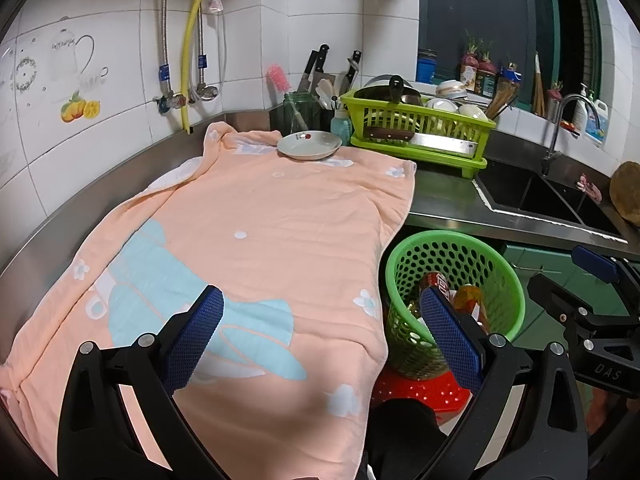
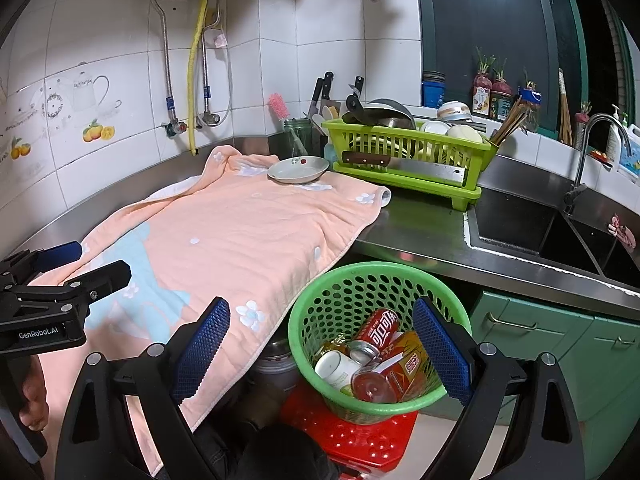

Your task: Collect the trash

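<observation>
A green perforated trash basket [image 2: 316, 300] stands on a red stool [image 2: 356, 436] below the counter edge; it also shows in the left wrist view [image 1: 420, 248]. It holds a red cola can [image 2: 378, 326], an orange-red drink carton [image 2: 404, 364], a white bottle [image 2: 334, 368] and other cans. My right gripper [image 2: 320, 348] is open and empty, hovering over the basket. My left gripper [image 1: 320, 332] is open and empty above the peach towel [image 1: 260, 248] at the counter's front edge. No loose trash is visible on the towel.
A white plate [image 1: 310, 145] sits at the towel's far end. A lime dish rack [image 1: 420, 128] with dishes and a cleaver stands behind it. A knife block, a jar and a pink brush are in the corner. The sink [image 2: 528, 232] and faucet [image 2: 588, 152] lie right. Green cabinets [image 2: 560, 344] are below.
</observation>
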`<state>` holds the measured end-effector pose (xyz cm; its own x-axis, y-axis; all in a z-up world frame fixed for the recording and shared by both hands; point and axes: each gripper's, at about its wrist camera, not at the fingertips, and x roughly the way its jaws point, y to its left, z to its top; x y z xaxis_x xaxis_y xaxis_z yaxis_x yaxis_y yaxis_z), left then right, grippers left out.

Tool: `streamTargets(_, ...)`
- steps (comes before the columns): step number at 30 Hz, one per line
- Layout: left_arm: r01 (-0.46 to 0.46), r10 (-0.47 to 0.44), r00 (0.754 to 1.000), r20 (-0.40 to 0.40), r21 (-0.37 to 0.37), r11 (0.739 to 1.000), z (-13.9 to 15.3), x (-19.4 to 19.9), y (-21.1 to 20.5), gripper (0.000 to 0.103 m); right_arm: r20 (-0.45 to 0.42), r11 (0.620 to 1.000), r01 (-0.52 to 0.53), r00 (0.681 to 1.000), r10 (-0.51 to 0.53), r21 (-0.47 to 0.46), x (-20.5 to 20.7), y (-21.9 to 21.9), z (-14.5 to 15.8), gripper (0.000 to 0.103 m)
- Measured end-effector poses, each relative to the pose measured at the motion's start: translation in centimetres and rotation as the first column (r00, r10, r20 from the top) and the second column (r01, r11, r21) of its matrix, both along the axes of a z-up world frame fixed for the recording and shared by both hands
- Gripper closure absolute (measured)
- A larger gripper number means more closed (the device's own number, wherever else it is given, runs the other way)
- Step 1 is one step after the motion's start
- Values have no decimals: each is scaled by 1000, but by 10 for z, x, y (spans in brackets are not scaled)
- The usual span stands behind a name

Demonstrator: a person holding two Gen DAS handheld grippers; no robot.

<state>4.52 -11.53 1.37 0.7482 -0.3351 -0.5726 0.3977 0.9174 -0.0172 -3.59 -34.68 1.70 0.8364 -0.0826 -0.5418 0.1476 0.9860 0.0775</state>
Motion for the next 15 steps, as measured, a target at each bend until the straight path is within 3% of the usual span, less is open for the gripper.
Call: streamTargets(15,-16,16,1000,5,-9,1000,-1,3,3,5,-1,1000,6,1000,-6,-6,4,3,-2,14)
